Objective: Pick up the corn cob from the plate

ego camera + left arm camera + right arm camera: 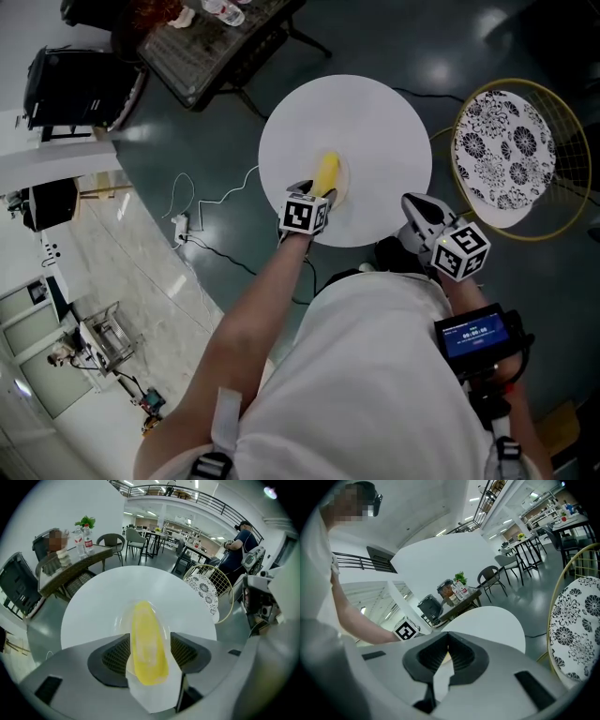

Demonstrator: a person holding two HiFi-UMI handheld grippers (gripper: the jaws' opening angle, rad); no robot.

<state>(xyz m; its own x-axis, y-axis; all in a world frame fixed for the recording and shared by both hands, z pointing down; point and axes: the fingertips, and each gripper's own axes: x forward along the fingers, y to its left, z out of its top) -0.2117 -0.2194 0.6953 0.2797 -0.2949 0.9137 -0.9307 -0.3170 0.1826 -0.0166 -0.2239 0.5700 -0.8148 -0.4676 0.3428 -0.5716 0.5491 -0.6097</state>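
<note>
While left gripper (314, 191) straddles corn cob (147, 639) open-jawed, plate (122, 619) barely distinguishable; right gripper (446, 649) closed, empty.

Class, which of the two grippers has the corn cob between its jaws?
The left gripper: its open jaws straddle the corn cob; the right gripper has its jaws shut on nothing.

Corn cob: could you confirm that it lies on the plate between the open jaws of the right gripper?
Not quite. The corn cob lies on the plate between the open jaws of the left gripper, not the right; the left gripper view shows this.
</note>
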